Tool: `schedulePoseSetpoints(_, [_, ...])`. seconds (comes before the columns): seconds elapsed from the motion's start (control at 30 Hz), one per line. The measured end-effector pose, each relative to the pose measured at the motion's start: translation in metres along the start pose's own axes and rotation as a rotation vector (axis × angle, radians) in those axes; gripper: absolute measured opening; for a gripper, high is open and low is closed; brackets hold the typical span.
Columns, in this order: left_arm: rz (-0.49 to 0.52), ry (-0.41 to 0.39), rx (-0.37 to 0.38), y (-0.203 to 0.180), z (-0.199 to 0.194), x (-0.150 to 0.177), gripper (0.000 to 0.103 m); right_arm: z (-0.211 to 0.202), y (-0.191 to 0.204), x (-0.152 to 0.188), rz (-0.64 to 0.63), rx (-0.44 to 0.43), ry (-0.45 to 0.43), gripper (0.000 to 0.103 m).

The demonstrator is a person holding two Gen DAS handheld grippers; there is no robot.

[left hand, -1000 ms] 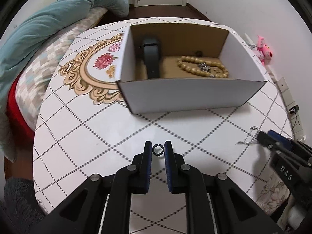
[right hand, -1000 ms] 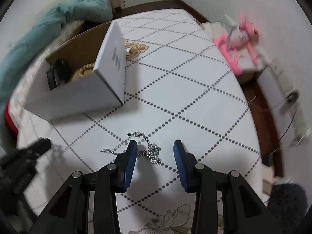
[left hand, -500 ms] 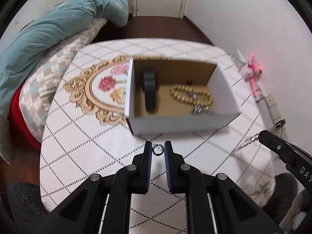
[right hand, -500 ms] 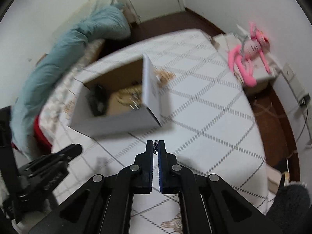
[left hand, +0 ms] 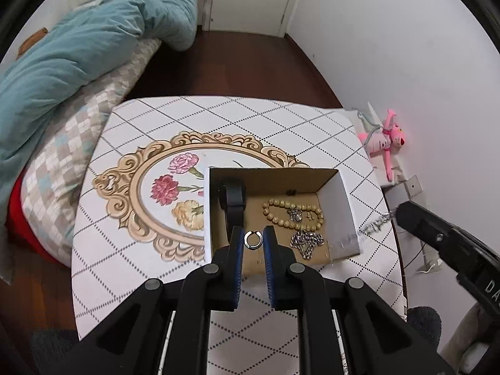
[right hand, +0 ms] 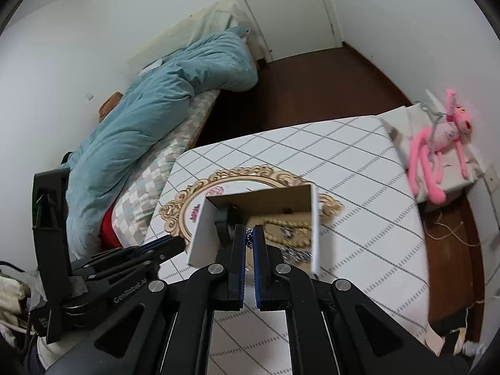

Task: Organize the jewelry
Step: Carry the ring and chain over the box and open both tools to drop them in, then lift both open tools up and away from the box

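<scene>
My left gripper (left hand: 253,239) is shut on a small silver ring (left hand: 252,238) and holds it high above the open cardboard box (left hand: 345,209). The box holds a black watch (left hand: 232,198), a wooden bead bracelet (left hand: 292,214) and a silver chain (left hand: 306,240). My right gripper (right hand: 249,239) is shut on a silver chain necklace (right hand: 249,237); in the left wrist view that chain (left hand: 376,223) hangs from its tips at the box's right wall. In the right wrist view the box (right hand: 203,237) lies below the fingers.
The box stands on a white diamond-patterned table (left hand: 156,250) with a floral gold-framed motif (left hand: 150,187). A bed with a teal duvet (left hand: 78,47) is to the left. A pink plush toy (left hand: 386,139) sits on a stand at the right wall.
Both grippers have risen well above the table and moved over the box. The right gripper closed on the chain necklace and lifted it. The left still holds the ring.
</scene>
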State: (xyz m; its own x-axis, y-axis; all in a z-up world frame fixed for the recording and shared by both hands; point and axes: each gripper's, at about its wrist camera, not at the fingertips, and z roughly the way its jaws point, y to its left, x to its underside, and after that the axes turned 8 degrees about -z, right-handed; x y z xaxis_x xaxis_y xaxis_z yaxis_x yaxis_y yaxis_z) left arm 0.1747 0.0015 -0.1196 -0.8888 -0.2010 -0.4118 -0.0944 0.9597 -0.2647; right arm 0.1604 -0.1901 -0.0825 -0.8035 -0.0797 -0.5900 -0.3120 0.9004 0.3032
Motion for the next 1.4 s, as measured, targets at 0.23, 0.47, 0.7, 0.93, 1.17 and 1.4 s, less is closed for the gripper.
schedulePoseSetpoints(0.23, [-0.027,0.091,0.008,0.004,0.025,-0.026,0.011,0.054,-0.007,-0.021,0.042,-0.076,0.11,0.005])
schedulePoseSetpoints(0.47, [-0.057,0.074,-0.016,0.01,0.024,-0.044,0.068,0.088,-0.014,-0.027,0.089,-0.136,0.231,0.006])
schedulePoseSetpoints(0.7, [-0.099,0.044,-0.07,0.029,0.02,-0.042,0.079,0.097,-0.016,-0.026,0.092,-0.107,0.277,0.017])
schedulePoseSetpoints(0.93, [-0.095,0.01,-0.161,0.04,0.021,-0.021,0.101,0.081,-0.025,-0.018,0.054,0.018,0.252,0.052])
schedulePoseSetpoints(1.17, [-0.04,-0.041,-0.243,0.036,0.026,0.005,0.103,0.069,-0.017,0.003,-0.136,0.36,0.225,0.099])
schedulePoseSetpoints(1.4, [-0.034,-0.032,-0.246,0.032,0.032,0.019,0.103,0.072,-0.022,0.019,-0.15,0.422,0.242,0.103])
